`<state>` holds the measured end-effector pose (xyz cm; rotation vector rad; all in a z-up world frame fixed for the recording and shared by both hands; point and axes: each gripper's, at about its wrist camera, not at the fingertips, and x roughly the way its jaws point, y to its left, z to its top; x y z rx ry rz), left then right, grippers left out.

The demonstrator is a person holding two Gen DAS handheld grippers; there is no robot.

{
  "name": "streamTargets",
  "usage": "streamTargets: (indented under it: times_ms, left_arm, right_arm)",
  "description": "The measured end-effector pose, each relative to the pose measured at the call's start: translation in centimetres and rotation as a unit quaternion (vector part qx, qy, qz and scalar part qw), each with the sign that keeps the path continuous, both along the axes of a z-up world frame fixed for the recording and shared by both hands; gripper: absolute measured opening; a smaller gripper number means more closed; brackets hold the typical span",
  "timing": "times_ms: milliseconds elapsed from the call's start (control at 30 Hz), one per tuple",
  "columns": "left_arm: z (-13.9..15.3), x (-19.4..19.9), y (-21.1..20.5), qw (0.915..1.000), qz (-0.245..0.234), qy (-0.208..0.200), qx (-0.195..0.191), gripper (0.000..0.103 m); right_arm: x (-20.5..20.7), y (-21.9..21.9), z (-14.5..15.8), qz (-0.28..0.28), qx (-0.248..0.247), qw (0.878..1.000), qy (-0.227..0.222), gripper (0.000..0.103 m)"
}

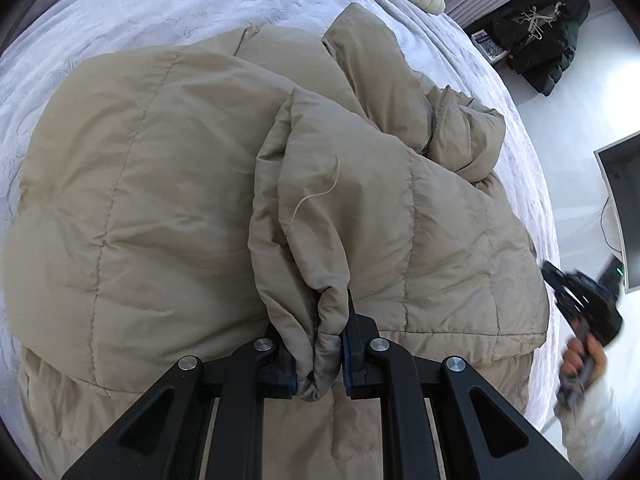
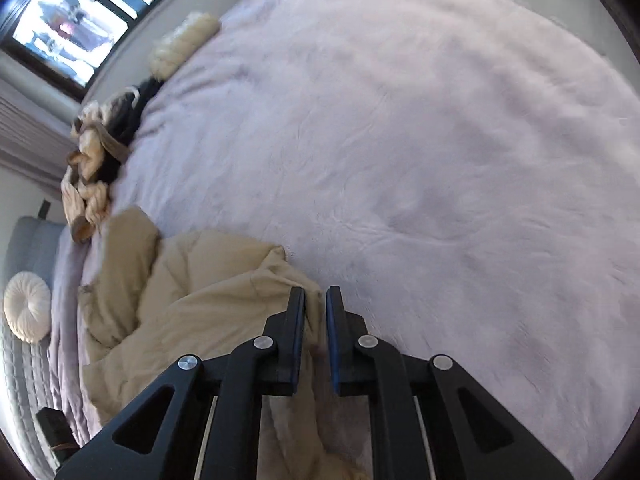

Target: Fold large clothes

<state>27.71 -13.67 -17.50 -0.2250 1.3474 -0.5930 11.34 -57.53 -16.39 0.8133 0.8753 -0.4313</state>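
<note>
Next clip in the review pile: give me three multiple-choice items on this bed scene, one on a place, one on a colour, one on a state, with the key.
1. Where does the puffer jacket lie?
A. on the lilac bedspread
B. on the floor
C. on a hanger

2. What colour is the jacket?
A. black
B. tan
C. red

3. What is the left gripper doing?
A. standing wide open over the bed
B. shut on a cuff-like fold of the jacket
C. holding a hanger

Key:
1 A, since the bedspread shows all round the jacket in the left wrist view.
2 B, since its quilted fabric is tan in both views.
3 B, since a bunched fold of tan fabric sits squeezed between its fingers.
</note>
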Motion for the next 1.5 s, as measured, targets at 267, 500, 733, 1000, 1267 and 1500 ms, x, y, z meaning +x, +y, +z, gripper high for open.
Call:
streamTargets:
  times_ms: [267, 500, 733, 1000, 1267, 1500]
  left_arm:
    - [0.1, -0.3, -0.2, 1.0, 0.004, 0.0, 0.008, 0.019]
    - [5.8, 0.0, 4.5, 0.9946, 0.019, -0.077, 0.066, 0.03]
    - [6.3, 0.3, -0.2, 0.995, -0.033, -0.093, 0.015, 0.03]
    - [1.4, 0.7, -1.6, 0.995, -0.012, -0.075, 0.065, 0.03]
    - [3.2, 1.0, 2.2, 0.9908, 0.033, -0.08, 0.104, 0.03]
    - [4.9, -3.6, 4.4, 0.9852, 0.029, -0.085, 0.146, 0.03]
  right_arm:
    - [-2.8, 7.9, -0.8, 0.138, -0.024, 0.989, 0.045, 0.01]
    - [-3.3, 7.3, -1.9, 0.118, -0.008, 0.992, 0.05, 0.007]
    - [-1.7, 8.1, 0.9, 0.135, -0.016, 0.991, 0.008, 0.008]
    - [-1.3, 7.7, -1.9, 0.135, -0.012, 0.99, 0.033, 0.007]
    - [-4.9, 5.0, -0.6, 0.073, -0.029, 0.995, 0.056, 0.008]
    - [-8.9, 5.6, 1.3, 0.079, -0.01, 0.996, 0.042, 0.015]
